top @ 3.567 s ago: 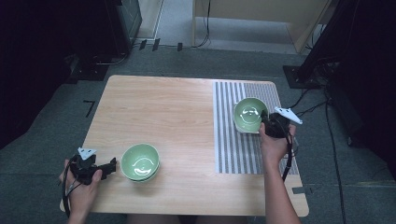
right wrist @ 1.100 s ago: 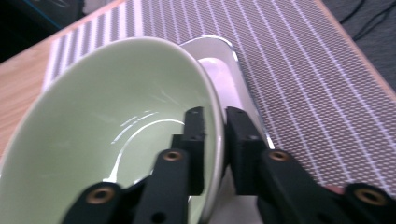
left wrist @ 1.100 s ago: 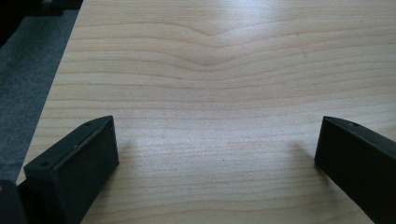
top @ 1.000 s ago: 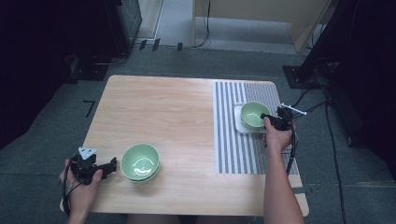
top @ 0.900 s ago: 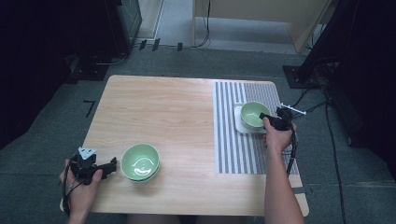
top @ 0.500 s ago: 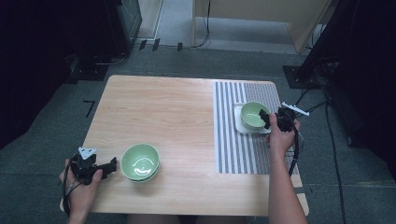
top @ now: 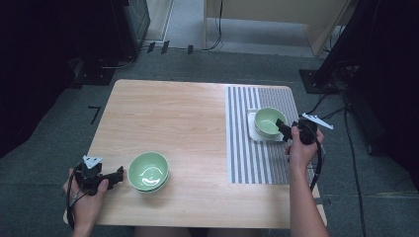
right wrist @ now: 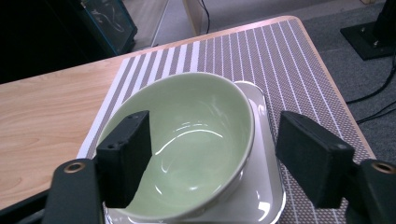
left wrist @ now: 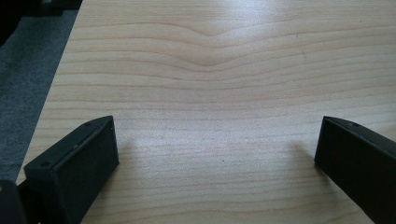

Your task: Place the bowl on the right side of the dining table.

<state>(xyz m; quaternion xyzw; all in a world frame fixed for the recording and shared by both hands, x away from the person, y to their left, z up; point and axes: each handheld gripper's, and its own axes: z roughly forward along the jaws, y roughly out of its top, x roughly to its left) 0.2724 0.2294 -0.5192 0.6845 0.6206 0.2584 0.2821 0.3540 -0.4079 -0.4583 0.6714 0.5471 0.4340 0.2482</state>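
- Left gripper [top: 117, 174]: I hold it at the near left corner of the table [top: 168, 113], jaws spread wide with only bare wood between them in the left gripper view. It grasps nothing and points at the near bowl.
- Near bowl [top: 148, 171]: a green bowl standing upright on the wood just beside the left gripper, apart from it. It sits where it sat in the earlier pictures; untouched.
- Striped mat [top: 249, 155]: covers the right part of the table and carries the white plate [top: 253, 131].
- Far bowl [top: 270, 121]: the green bowl I was carrying a few seconds ago now rests on the white plate, sitting slightly tilted in it in the right gripper view [right wrist: 196, 140].
- Right gripper [top: 285, 133]: its jaws have just been opening and now stand released. One jaw hangs inside the bowl's rim, the other outside it over the plate; neither presses on the rim.
- Assessment: I judge the placing of this bowl done. The right gripper must lift clear without catching the rim. The near bowl looks like the next item, within reach of the left gripper.
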